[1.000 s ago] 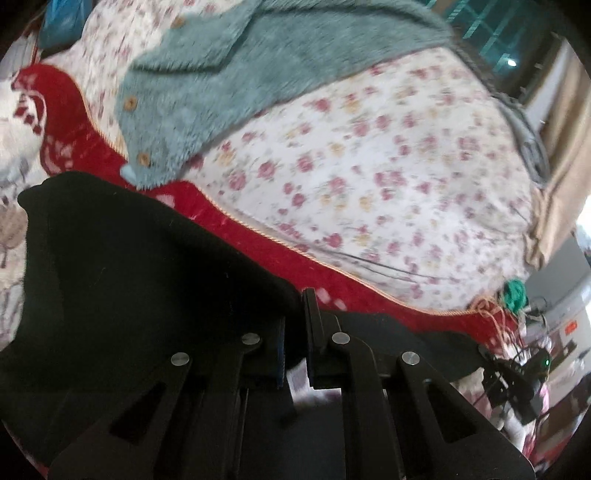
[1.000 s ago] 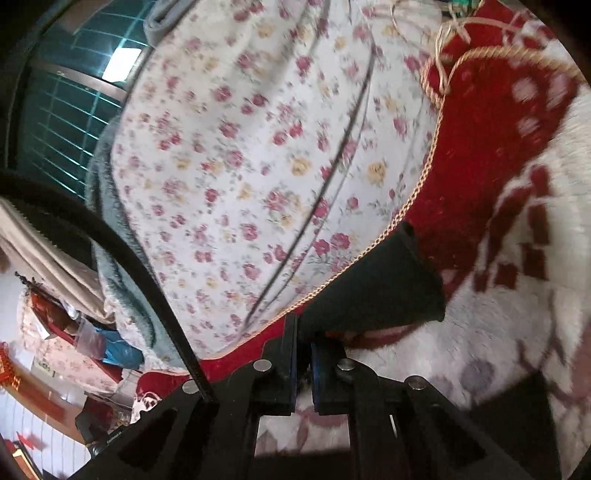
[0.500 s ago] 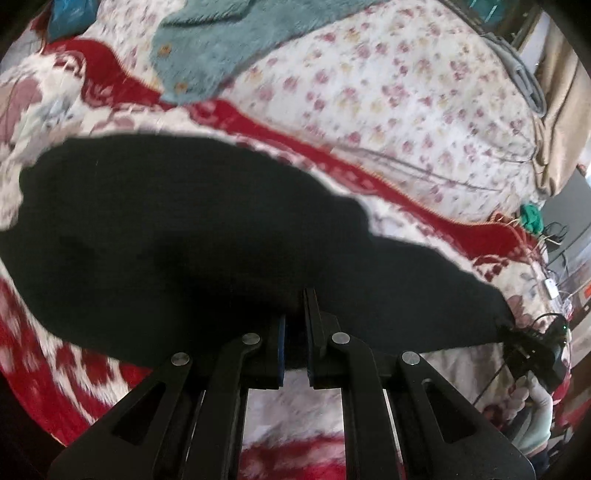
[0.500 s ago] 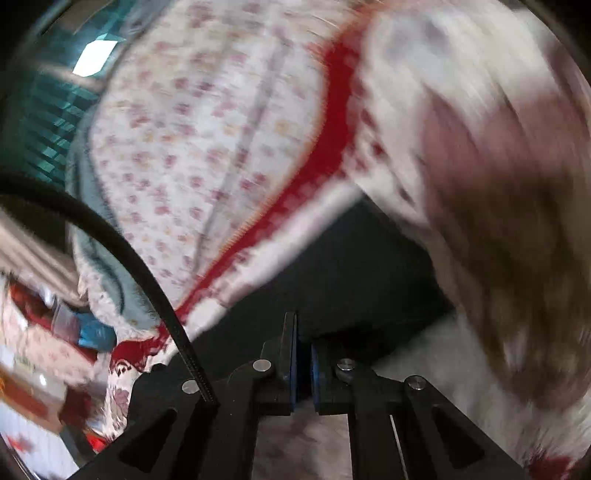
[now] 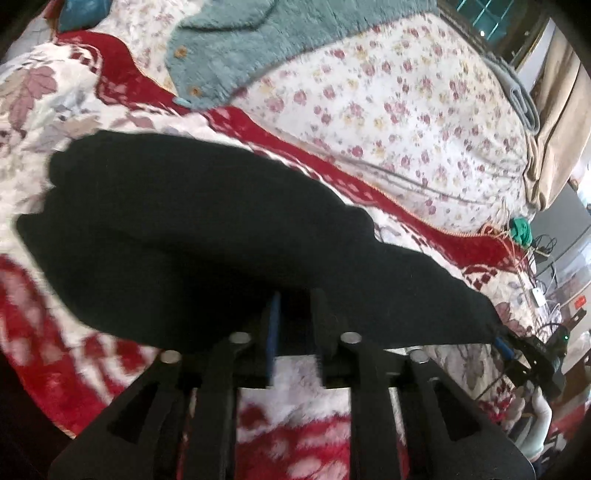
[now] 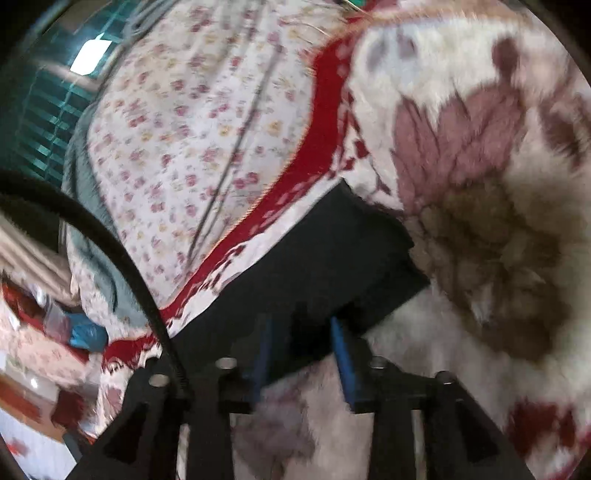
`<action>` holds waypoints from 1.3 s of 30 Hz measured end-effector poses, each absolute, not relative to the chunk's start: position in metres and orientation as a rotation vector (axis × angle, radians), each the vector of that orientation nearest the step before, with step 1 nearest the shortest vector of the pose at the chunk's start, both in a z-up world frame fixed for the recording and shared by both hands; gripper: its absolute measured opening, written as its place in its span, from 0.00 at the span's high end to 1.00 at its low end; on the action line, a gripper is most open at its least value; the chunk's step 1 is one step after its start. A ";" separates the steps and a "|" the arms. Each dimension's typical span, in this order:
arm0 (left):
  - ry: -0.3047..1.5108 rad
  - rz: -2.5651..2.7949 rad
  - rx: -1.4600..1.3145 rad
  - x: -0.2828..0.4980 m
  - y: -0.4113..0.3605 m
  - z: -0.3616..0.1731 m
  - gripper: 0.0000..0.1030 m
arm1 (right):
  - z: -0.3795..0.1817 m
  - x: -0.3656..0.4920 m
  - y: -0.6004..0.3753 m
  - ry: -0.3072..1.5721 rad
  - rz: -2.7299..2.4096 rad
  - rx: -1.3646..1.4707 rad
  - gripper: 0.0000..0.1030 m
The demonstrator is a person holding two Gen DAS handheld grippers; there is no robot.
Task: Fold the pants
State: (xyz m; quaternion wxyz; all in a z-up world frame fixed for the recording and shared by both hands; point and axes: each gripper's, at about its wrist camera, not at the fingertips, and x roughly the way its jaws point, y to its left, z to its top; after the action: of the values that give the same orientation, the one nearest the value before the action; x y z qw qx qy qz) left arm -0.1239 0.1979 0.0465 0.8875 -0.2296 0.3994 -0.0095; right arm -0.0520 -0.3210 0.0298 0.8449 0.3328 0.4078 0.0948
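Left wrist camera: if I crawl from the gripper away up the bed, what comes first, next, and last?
left gripper, its jaws opening → black pants → red and white fleece blanket → flowered sheet → window.

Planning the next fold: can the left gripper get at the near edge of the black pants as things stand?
Probably yes. The left gripper, jaws opening, sits right at the near edge of the pants with that cloth between its fingers and nothing in the way.
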 end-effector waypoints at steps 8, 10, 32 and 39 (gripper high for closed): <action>0.723 0.098 -0.557 -0.161 0.260 0.065 0.44 | 0.061 -0.058 -0.200 0.826 0.657 0.532 0.67; 0.729 0.128 -0.576 -0.162 0.272 0.061 0.44 | 0.053 -0.054 -0.164 0.868 0.778 0.573 0.67; 0.764 0.113 -0.821 -0.107 0.316 0.039 0.44 | 0.024 -0.077 0.072 0.707 0.827 -0.306 0.56; 0.673 0.150 -0.712 -0.111 0.315 0.060 0.84 | 0.039 -0.056 0.056 0.724 0.907 -0.118 0.90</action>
State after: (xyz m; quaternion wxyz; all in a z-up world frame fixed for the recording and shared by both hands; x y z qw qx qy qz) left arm -0.1106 0.3150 0.0602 0.8797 -0.3416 0.3227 0.0722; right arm -0.0565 0.0564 0.0394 0.8347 -0.0559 0.3420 0.4280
